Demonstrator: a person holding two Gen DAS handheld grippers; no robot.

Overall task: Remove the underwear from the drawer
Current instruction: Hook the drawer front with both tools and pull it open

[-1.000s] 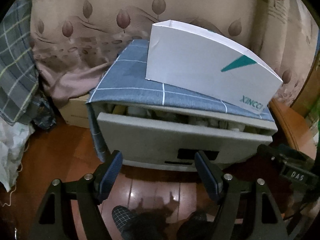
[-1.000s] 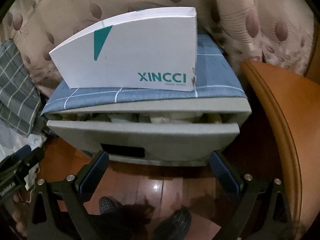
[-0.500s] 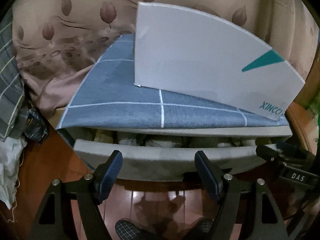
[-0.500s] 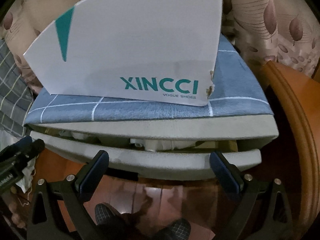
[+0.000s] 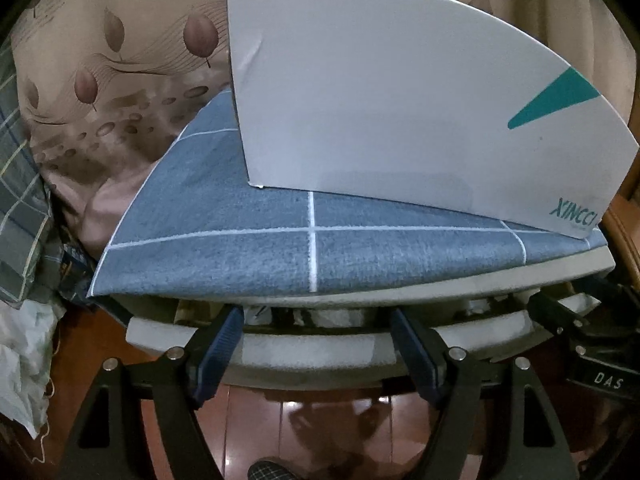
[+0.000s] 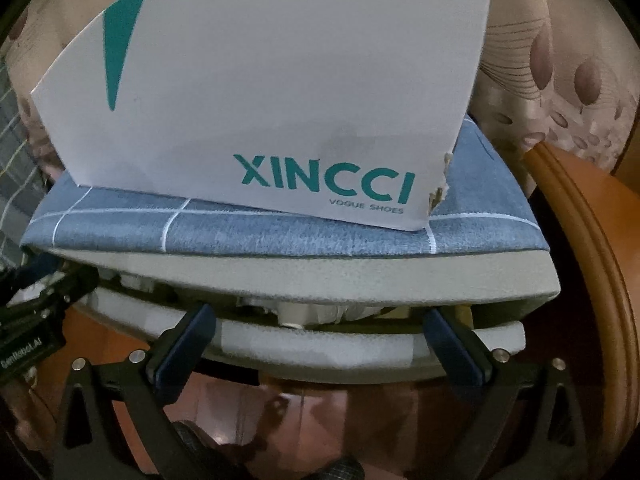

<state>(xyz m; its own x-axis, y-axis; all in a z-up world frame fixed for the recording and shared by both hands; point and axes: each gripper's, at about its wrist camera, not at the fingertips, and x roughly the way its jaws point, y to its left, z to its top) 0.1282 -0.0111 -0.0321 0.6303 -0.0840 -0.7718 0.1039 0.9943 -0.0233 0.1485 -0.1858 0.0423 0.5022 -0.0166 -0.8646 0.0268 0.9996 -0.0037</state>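
Observation:
A grey drawer (image 5: 308, 350) (image 6: 320, 346) stands pulled out a little from a low cabinet. Through the narrow gap above its front edge show pale folded garments (image 5: 320, 316) (image 6: 332, 312), mostly hidden. My left gripper (image 5: 316, 320) is open, its blue-padded fingertips right at the drawer's top edge, over the gap. My right gripper (image 6: 320, 314) is open wider, fingertips also at the drawer's front edge. Nothing sits between either pair of fingers. In the left wrist view the right gripper's body (image 5: 588, 328) shows at the right.
A blue checked cloth (image 5: 304, 240) (image 6: 260, 232) covers the cabinet top, with a white XINCCI shoe box (image 5: 400, 100) (image 6: 260, 100) on it. Leaf-print curtain (image 5: 120, 80) behind, plaid cloth (image 5: 20, 200) at left, an orange wooden edge (image 6: 580, 260) at right, reddish wood floor (image 5: 320, 432) below.
Both grippers have moved forward and close to the drawer; their fingertips now reach the gap above its front. The drawer and box have not moved.

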